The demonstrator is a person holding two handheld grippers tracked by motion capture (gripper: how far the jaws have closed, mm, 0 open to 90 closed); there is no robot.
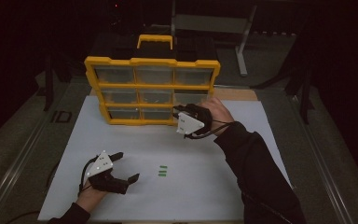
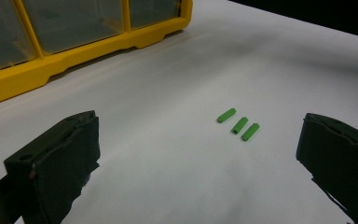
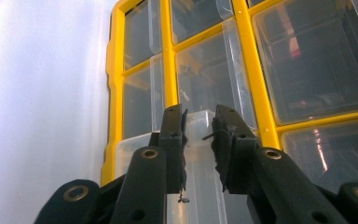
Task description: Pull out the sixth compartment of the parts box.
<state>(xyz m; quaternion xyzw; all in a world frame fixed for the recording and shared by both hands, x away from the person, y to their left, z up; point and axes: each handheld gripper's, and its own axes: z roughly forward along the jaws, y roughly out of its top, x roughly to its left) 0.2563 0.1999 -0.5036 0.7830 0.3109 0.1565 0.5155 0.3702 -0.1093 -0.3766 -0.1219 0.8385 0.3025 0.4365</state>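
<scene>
At mat front-left: left gripper (image 1: pixel 123 166), jaws spread wide, holding nothing, low over white mat (image 1: pixel 223 186).
Green pegs (image 1: pixel 162 171): 3 pcs, side by side on mat, just right of left gripper; betw. the jaws in left gripper view (image 2: pixel 238 124), untouched.
Right gripper (image 3: pixel 199 135): at bottom-right drawer (image 3: pixel 200 177) of yellow organizer (image 1: pixel 151 86), jaws clamped on clear drawer front tab.
Organizer pos.: upright at mat's far edge, 3x3 clear drawers.
Free room: wide bare mat round pegs, near edge open; organizer well apart from pegs.
</scene>
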